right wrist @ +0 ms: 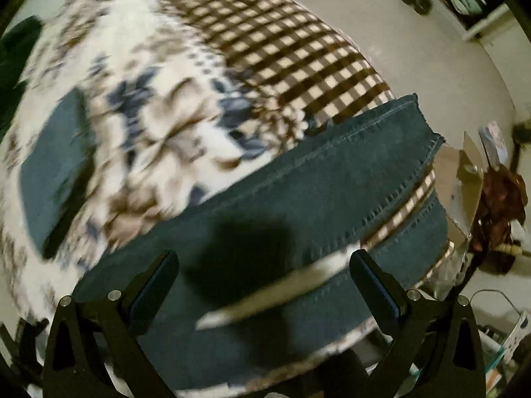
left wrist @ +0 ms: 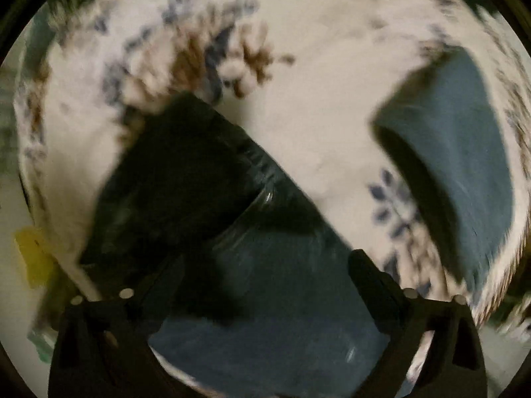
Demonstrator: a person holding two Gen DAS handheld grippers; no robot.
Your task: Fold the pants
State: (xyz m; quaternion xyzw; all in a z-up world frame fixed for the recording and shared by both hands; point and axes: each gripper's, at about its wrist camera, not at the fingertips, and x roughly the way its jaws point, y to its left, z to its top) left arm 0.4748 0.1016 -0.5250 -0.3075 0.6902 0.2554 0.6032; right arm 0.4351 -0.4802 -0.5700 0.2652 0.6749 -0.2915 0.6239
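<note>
Both grippers point down over the bed! The left gripper point(left wrist: 265, 285) hangs released, jaws wide above the blue pants point(left wrist: 282, 298) spread on the floral blanket point(left wrist: 298, 83). The right gripper point(right wrist: 265, 285) gapes too, nothing clamped, over the hems point(right wrist: 428, 139) near the blanket's checked border point(right wrist: 298, 53); bare floor point(right wrist: 415, 43) lies beyond.
</note>
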